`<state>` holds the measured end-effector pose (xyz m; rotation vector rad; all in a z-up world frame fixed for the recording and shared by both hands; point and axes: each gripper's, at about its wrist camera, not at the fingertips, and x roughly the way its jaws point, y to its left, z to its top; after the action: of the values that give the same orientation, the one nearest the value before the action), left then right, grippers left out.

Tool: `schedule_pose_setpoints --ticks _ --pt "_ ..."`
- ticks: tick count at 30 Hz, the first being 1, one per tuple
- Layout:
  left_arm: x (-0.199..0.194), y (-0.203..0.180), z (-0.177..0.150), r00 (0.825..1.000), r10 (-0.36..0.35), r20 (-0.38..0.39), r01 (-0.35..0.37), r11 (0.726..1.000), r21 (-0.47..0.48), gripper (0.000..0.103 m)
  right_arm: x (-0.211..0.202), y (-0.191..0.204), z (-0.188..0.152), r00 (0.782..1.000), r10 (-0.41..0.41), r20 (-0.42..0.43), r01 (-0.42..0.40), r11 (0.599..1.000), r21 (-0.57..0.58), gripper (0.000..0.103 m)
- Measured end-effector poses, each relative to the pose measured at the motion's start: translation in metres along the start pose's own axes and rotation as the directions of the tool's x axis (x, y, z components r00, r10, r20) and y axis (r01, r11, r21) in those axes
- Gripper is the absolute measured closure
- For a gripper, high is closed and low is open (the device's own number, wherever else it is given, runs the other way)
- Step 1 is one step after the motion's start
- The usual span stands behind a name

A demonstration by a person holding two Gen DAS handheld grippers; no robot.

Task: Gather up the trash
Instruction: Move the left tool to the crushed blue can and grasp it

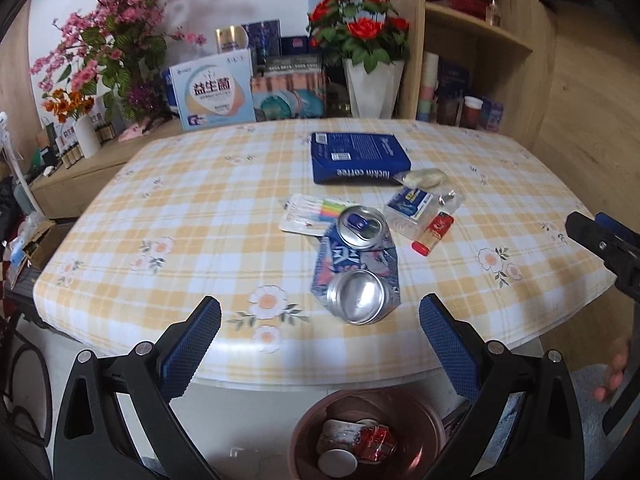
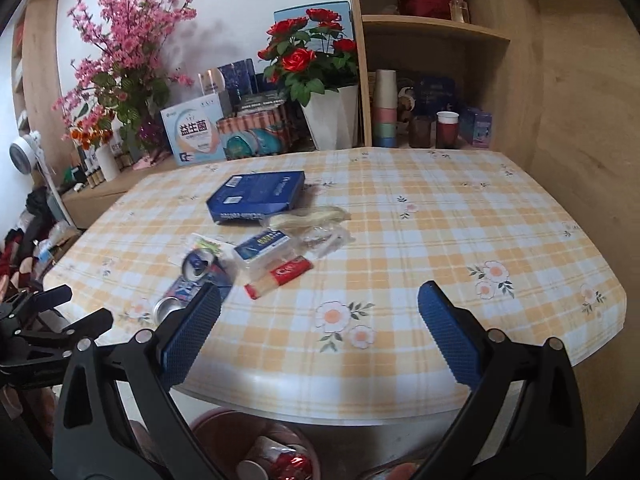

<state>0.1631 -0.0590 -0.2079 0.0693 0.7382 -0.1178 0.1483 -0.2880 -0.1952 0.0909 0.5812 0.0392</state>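
Note:
A crushed blue can lies on the checked table near its front edge, partly hidden behind my finger in the right wrist view. Behind it lie a red lighter, a blue-white packet, a marker pack, clear wrappers and a blue coffee box. A reddish bin under the table edge holds trash. My left gripper is open and empty, in front of the can. My right gripper is open and empty over the table's front.
Flower pots, boxes and cups stand along the back of the table and on wooden shelves. Clutter lies on the floor at the left. A fan stands at the left.

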Motion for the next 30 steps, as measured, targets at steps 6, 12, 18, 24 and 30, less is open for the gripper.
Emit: schedule_pose_setpoints --ticks 6,12,18,24,30 --pt "0.053 -0.014 0.005 0.994 0.035 -0.101 -0.045 0.995 -0.094 0.006 0.019 -0.009 -0.005 1.000 -0.014 -0.012 0.014 1.000 -0.024 0.006" --pt "0.094 -0.017 0.003 0.976 0.115 -0.187 -0.149 0.972 -0.180 0.006 0.032 -0.016 -0.008 1.000 -0.007 -0.024 0.006 0.999 -0.035 0.006" --pt "0.113 -0.020 0.004 0.967 0.186 -0.176 -0.217 0.961 -0.174 0.006 0.042 -0.022 -0.011 0.999 -0.019 -0.046 0.018 0.999 -0.031 0.006" --pt "0.114 -0.018 0.001 0.974 0.131 -0.183 -0.166 0.967 -0.195 0.009 0.051 -0.020 -0.015 0.997 -0.006 -0.082 0.004 1.000 -0.030 0.006" --pt "0.103 -0.001 -0.004 0.985 0.026 -0.169 -0.072 0.960 -0.272 0.042 0.062 -0.011 -0.016 0.991 0.049 -0.126 -0.052 0.998 -0.025 0.006"
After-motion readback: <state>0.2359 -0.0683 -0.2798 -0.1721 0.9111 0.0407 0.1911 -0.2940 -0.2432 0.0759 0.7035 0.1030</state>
